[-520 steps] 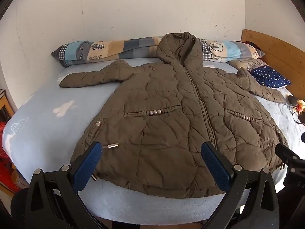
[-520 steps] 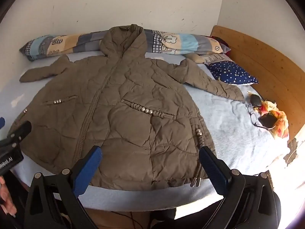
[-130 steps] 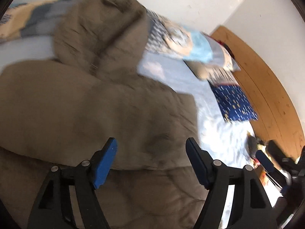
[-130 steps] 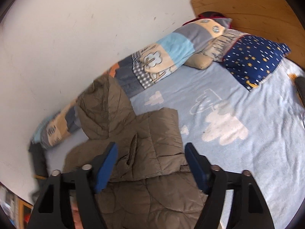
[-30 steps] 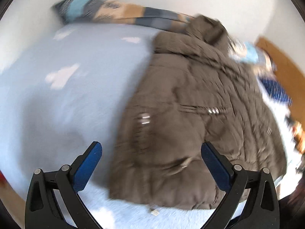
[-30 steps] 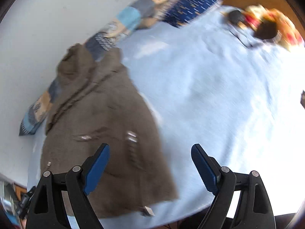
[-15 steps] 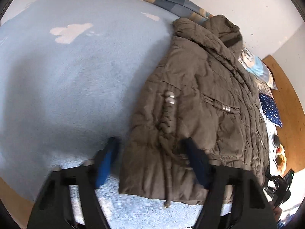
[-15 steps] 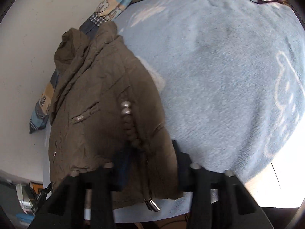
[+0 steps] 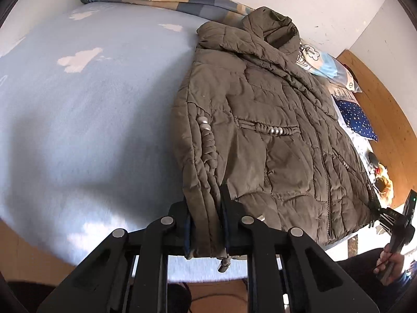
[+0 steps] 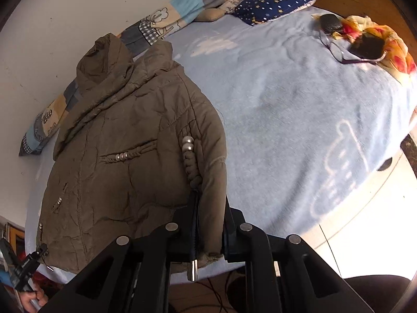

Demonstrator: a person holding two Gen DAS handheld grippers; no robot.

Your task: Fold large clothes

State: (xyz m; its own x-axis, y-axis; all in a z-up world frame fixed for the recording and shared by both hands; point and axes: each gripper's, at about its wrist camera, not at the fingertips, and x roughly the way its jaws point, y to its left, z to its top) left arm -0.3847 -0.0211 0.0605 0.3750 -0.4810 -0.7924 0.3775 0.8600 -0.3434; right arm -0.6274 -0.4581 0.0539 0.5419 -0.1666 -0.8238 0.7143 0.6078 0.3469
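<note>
Both grippers pinch the hem corners of the brown hooded puffer jacket [image 9: 260, 135]
Left gripper [image 9: 206, 224] clamps one corner — right gripper [image 10: 208, 227], jaws closing, grips the other.

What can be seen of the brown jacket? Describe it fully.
The brown jacket is quilted and puffy, hooded, with braided pocket trim and silver beads. It lies front up on the blue bed sheet, sleeves folded out of sight, hood toward the pillows. The left hand-held gripper pinches one hem corner; the right hand-held gripper is closing on the other.
</note>
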